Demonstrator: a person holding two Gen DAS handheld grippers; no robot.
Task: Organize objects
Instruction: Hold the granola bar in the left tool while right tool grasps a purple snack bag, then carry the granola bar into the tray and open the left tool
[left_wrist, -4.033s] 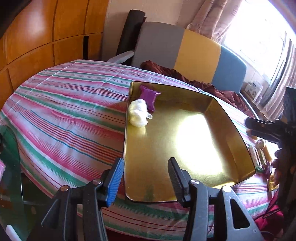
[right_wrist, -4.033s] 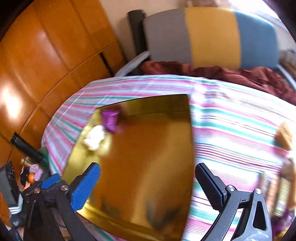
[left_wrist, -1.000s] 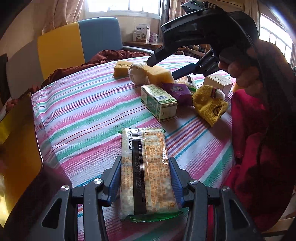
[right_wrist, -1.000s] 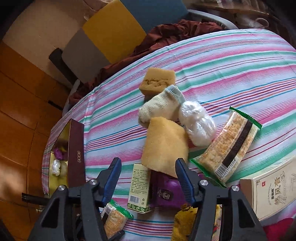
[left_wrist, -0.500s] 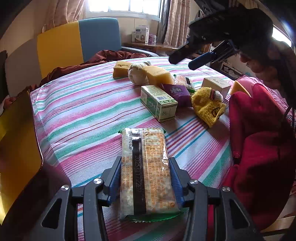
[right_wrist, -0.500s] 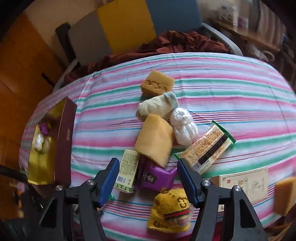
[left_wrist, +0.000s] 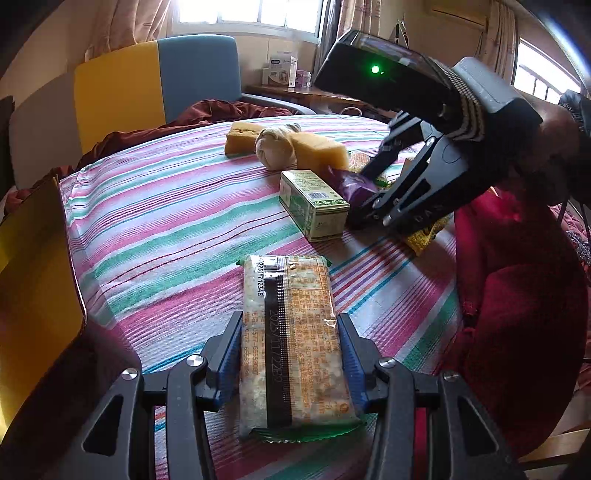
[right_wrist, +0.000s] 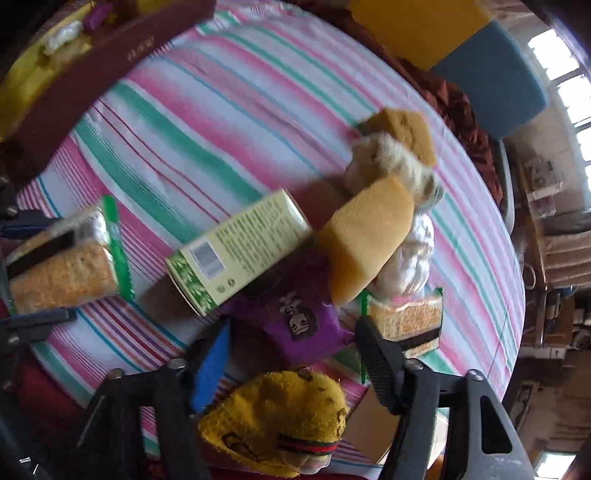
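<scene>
My left gripper (left_wrist: 290, 354) is shut on a cracker packet (left_wrist: 291, 339) lying lengthwise on the striped tablecloth; the packet also shows in the right wrist view (right_wrist: 62, 266). My right gripper (right_wrist: 291, 350) is open, low over a purple snack pouch (right_wrist: 295, 325) that lies between its jaws. In the left wrist view the right gripper (left_wrist: 373, 181) reaches down at the purple pouch (left_wrist: 351, 184) beside a green box (left_wrist: 314, 203). The gold-lined box (left_wrist: 33, 266) stands at the left, with a white bundle (right_wrist: 61, 35) and a purple item (right_wrist: 96, 13) inside.
Around the pouch lie the green box (right_wrist: 236, 247), yellow sponges (right_wrist: 365, 236), a cream sock (right_wrist: 399, 166), a white bag (right_wrist: 410, 258), a second cracker packet (right_wrist: 410, 321), a yellow knitted sock (right_wrist: 280, 417). A chair (left_wrist: 155, 85) stands behind the table.
My right gripper has dropped from high above the pile down to the purple pouch. My left gripper still grips the cracker packet in the same place.
</scene>
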